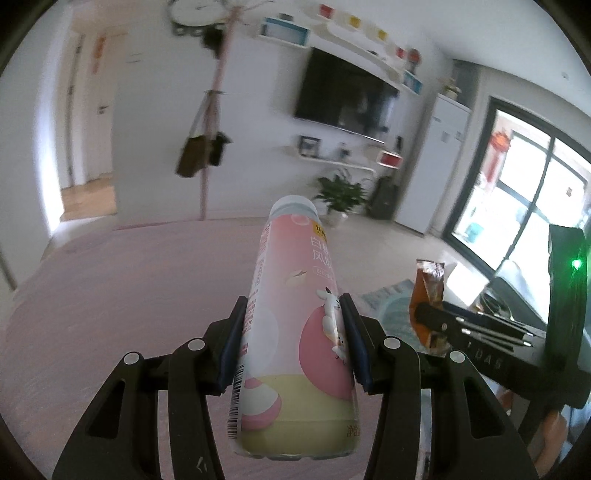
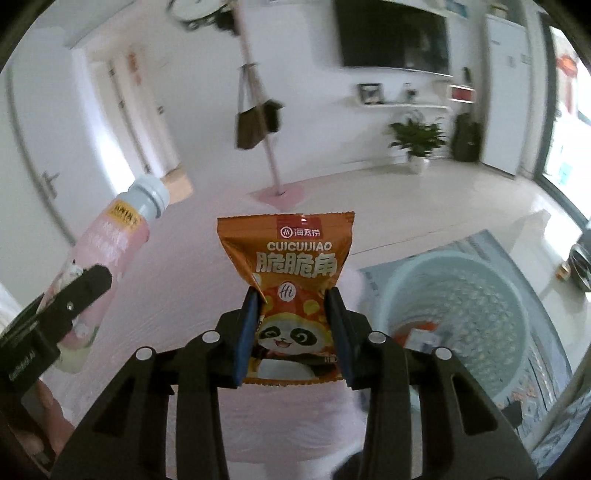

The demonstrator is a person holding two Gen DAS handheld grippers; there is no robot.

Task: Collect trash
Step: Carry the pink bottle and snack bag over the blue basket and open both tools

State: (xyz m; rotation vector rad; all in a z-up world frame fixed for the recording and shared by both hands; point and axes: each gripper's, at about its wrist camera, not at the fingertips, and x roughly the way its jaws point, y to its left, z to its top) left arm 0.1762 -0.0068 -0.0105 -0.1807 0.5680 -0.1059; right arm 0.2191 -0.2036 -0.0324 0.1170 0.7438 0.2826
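My left gripper is shut on a pink and yellow drink bottle with a grey cap, held upright above the pink table. My right gripper is shut on an orange snack packet with a panda on it. The packet also shows in the left wrist view, to the right of the bottle. The bottle shows at the left of the right wrist view. A pale blue mesh bin stands on the floor, low right of the right gripper, with some trash inside.
A pink coat stand with hanging bags stands beyond the table. A potted plant and a black speaker sit by the far wall under a TV. A patterned rug lies under the bin.
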